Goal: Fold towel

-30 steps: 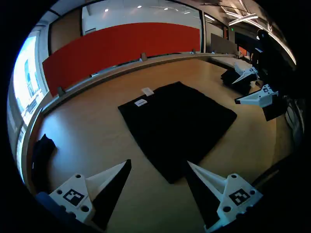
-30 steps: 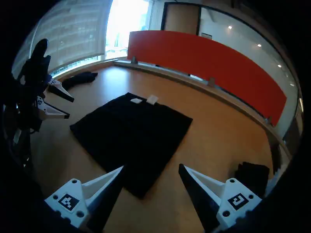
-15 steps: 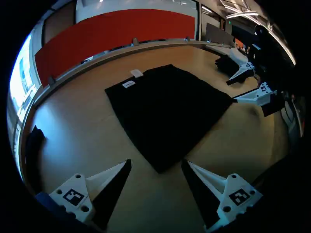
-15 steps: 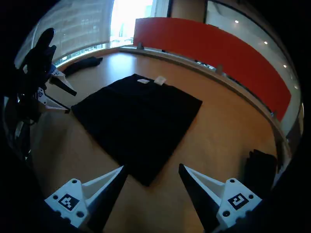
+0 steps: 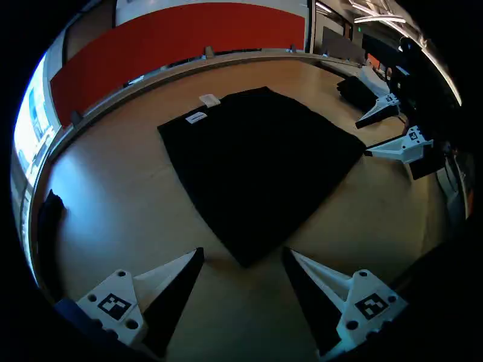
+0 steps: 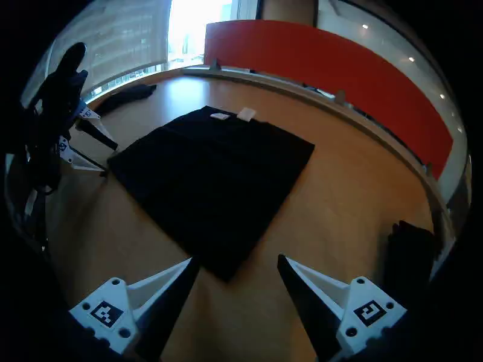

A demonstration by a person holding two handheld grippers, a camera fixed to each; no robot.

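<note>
In the left gripper view, a dark bundle [image 5: 51, 217] is sitting at the left edge of the table [image 5: 121, 199], too dim to identify. The black towel [image 5: 259, 163] is lying flat mid-table, a white tag [image 5: 196, 117] showing near its far corner. The left gripper [image 5: 241, 252] is gaping wide, the towel's near corner lying between its fingers; whether they are touching it is unclear. At right, the right gripper [image 5: 361, 140] is also spread wide beside the towel's edge, its holder's hand lost in shadow.
</note>
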